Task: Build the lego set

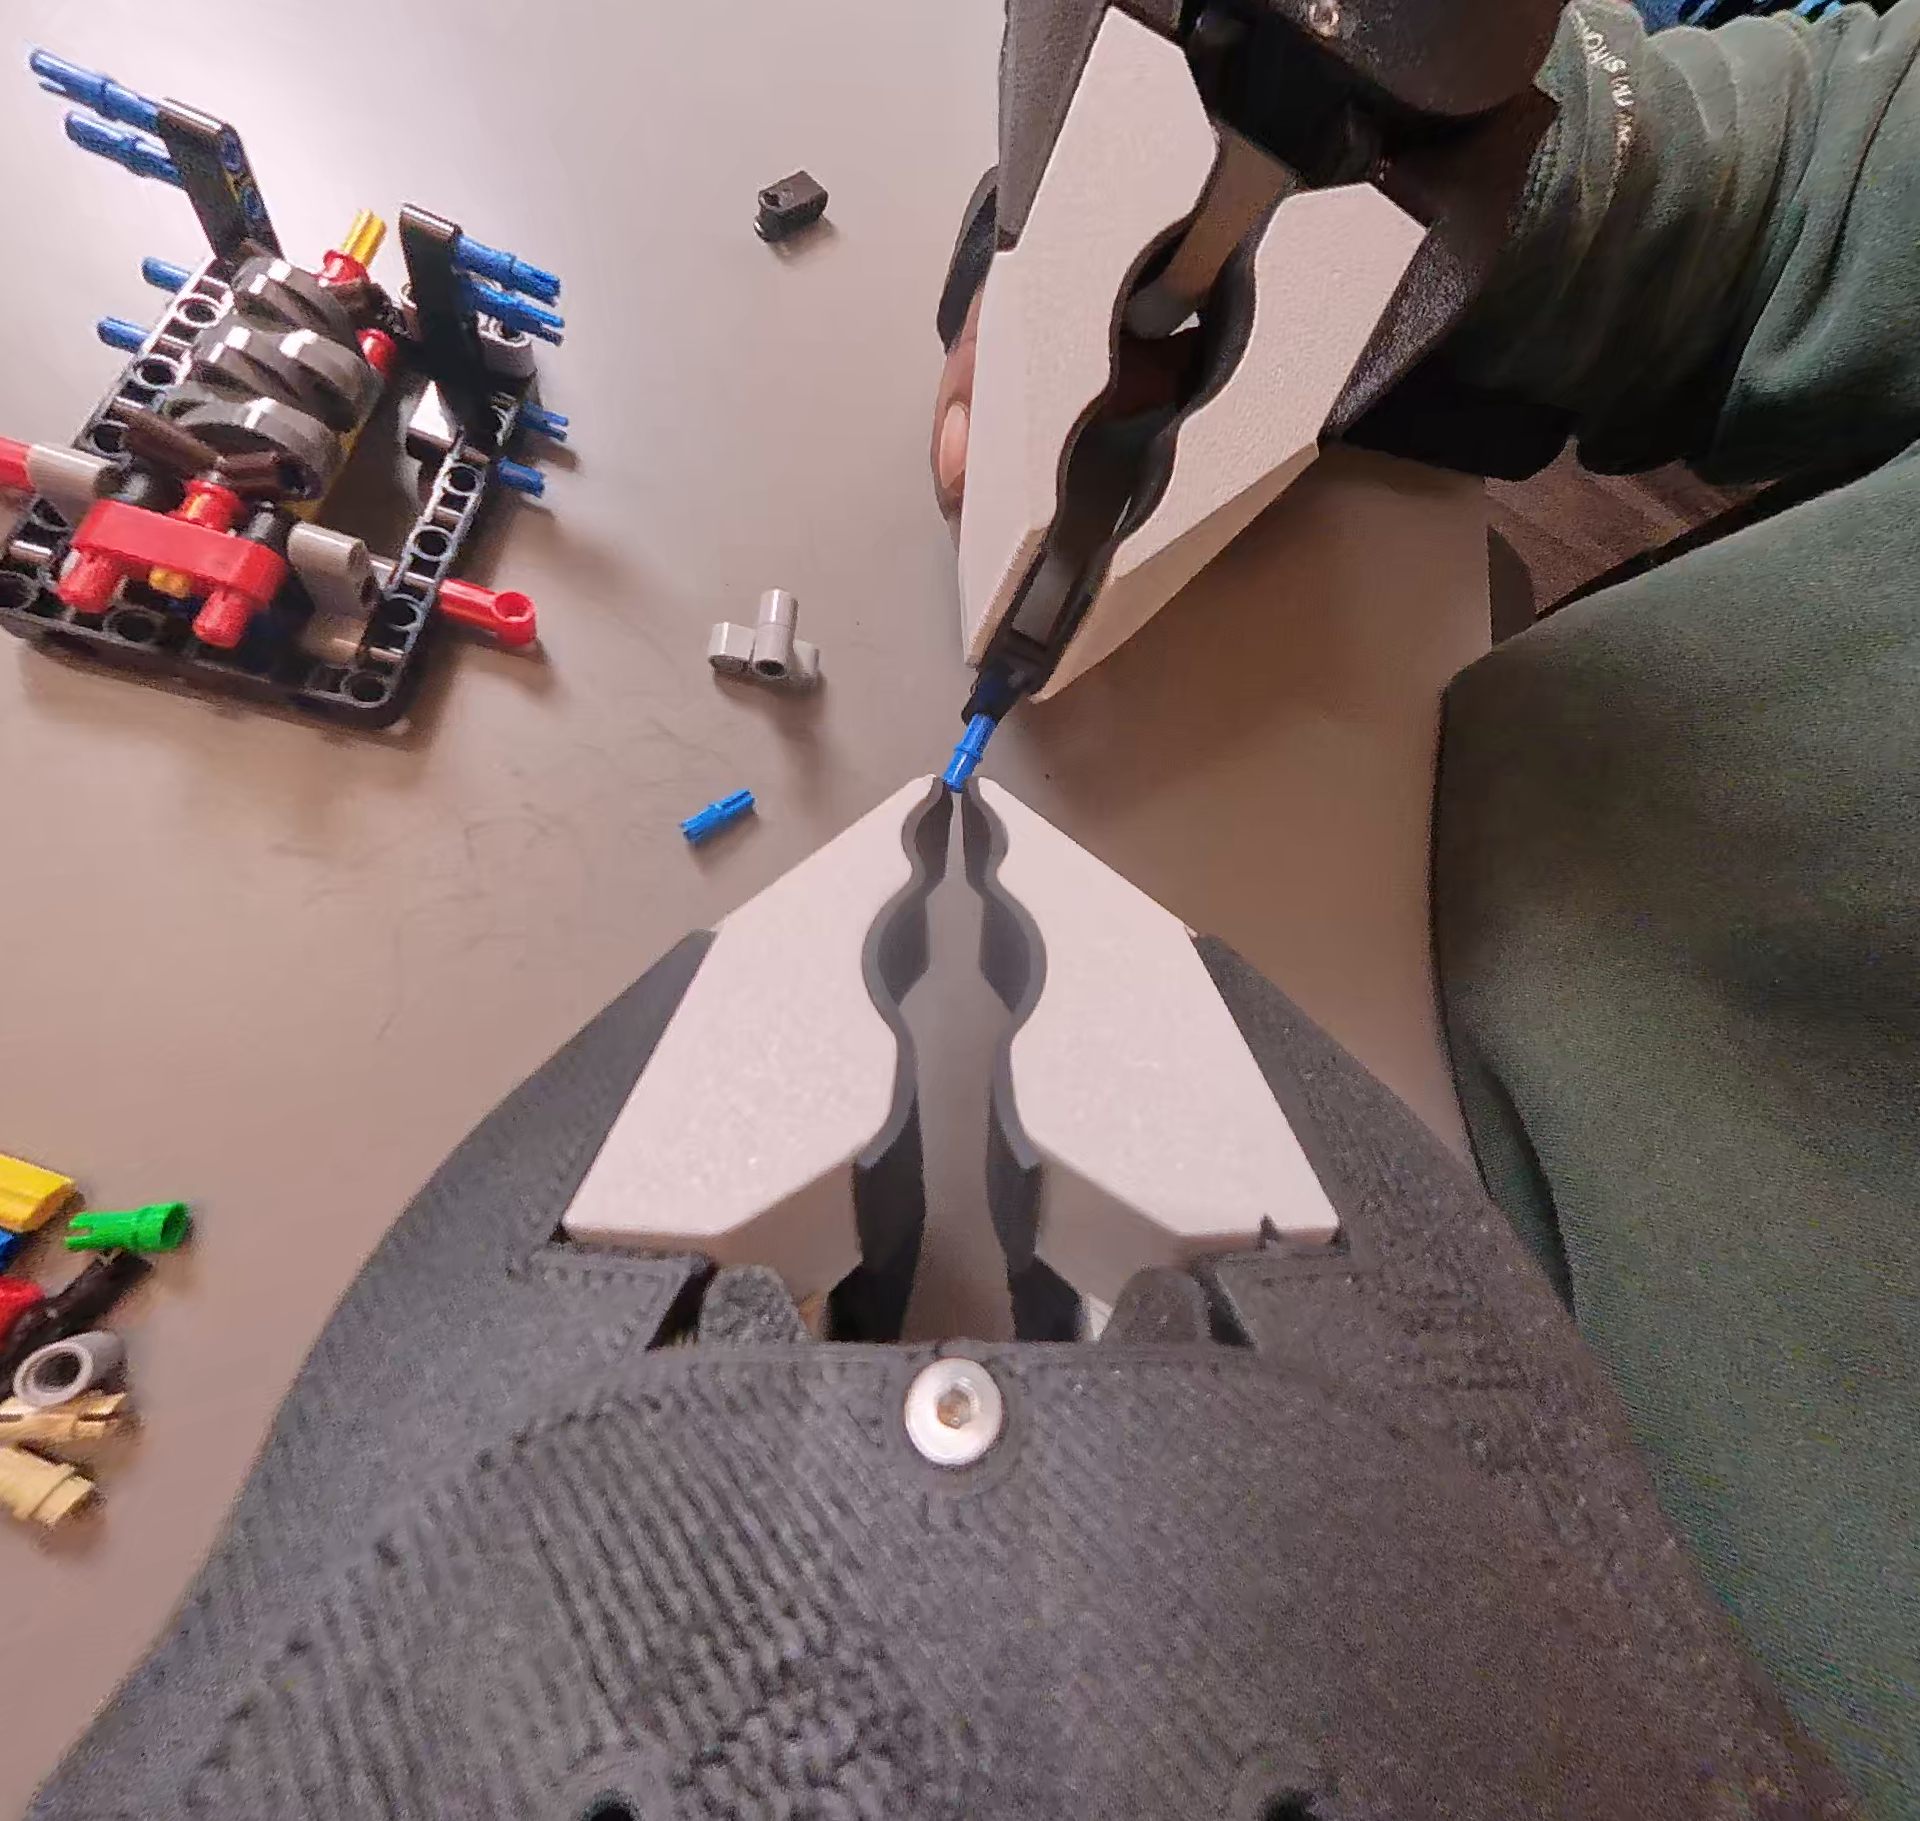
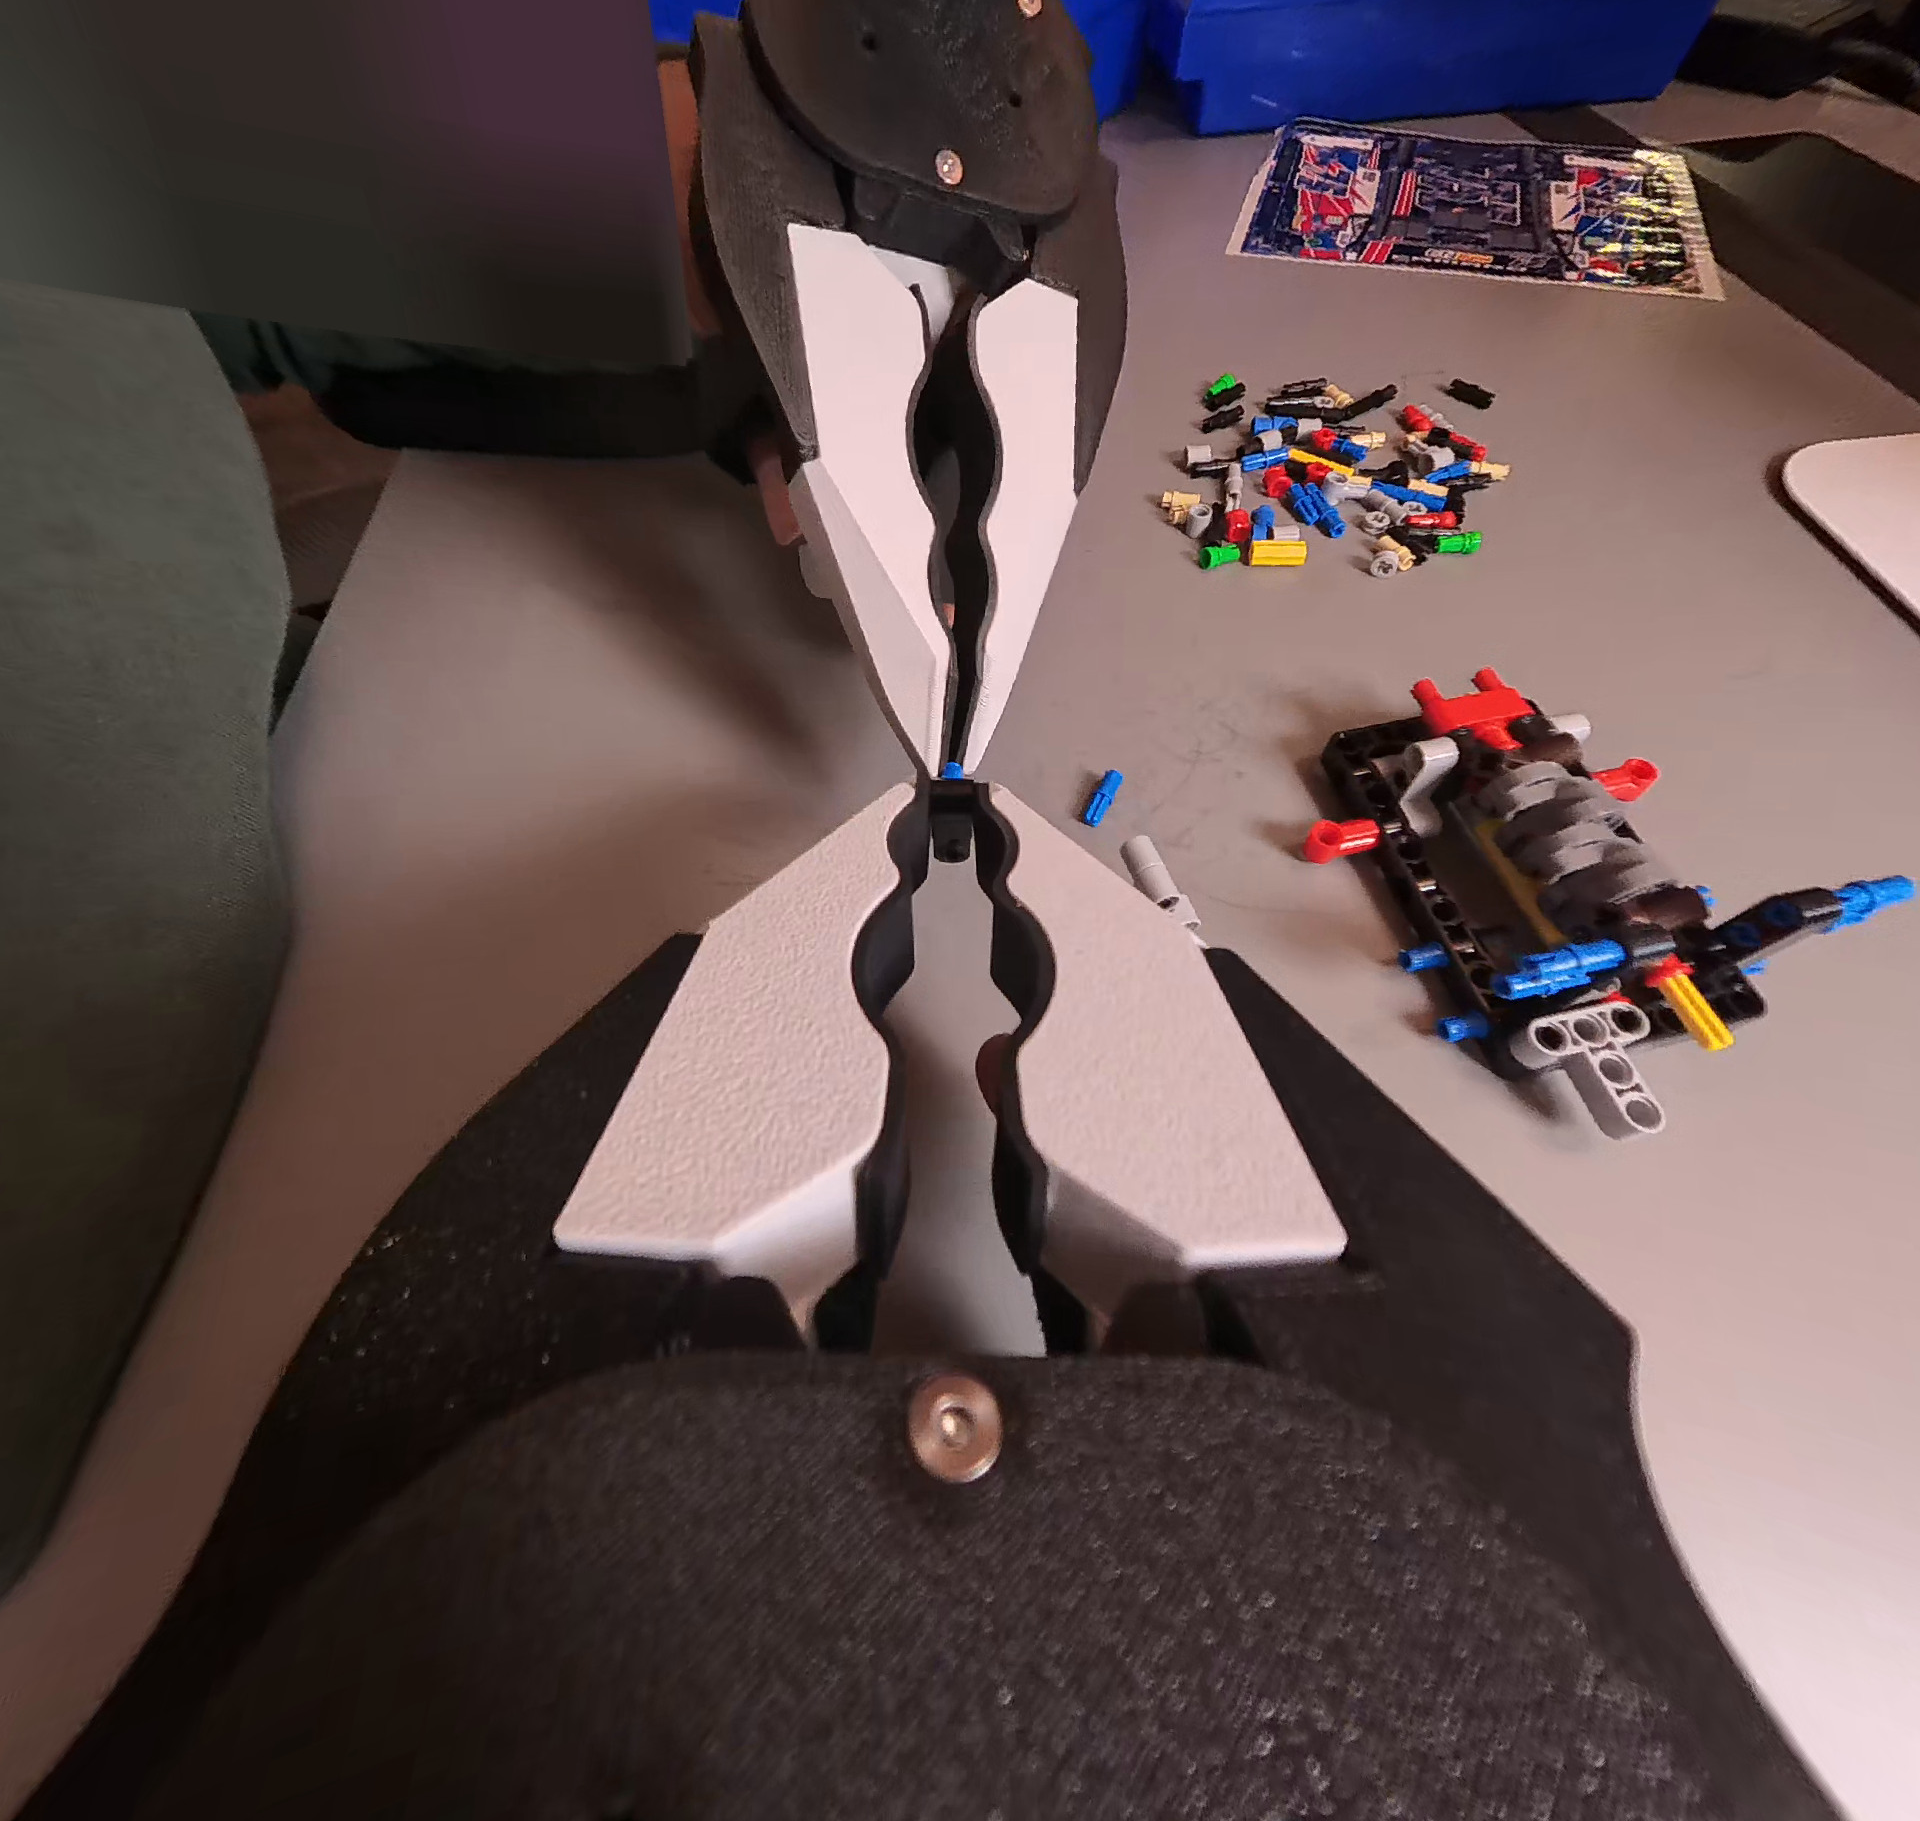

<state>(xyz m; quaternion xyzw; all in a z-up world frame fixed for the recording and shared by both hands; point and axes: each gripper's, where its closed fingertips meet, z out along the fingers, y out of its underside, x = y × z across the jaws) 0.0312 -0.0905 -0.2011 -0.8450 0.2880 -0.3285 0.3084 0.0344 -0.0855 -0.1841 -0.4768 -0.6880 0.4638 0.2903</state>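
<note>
I count two grippers, the left gripper (image 1: pixel 954 792) and the right gripper (image 2: pixel 951 803). I see one part-built model (image 2: pixel 1538 898), one heap of loose pieces (image 2: pixel 1335 472) too many to count, one printed sheet (image 2: pixel 1475 208), two blue pins (one held (image 1: pixel 968 738), one lying (image 1: pixel 717 815)), one grey connector (image 1: pixel 764 639), one small black piece (image 1: pixel 792 202) lying apart, and another black piece (image 2: pixel 951 821) held.

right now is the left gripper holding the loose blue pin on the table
No, the left gripper pinches a different blue pin; the loose blue pin lies apart on the table.
</note>
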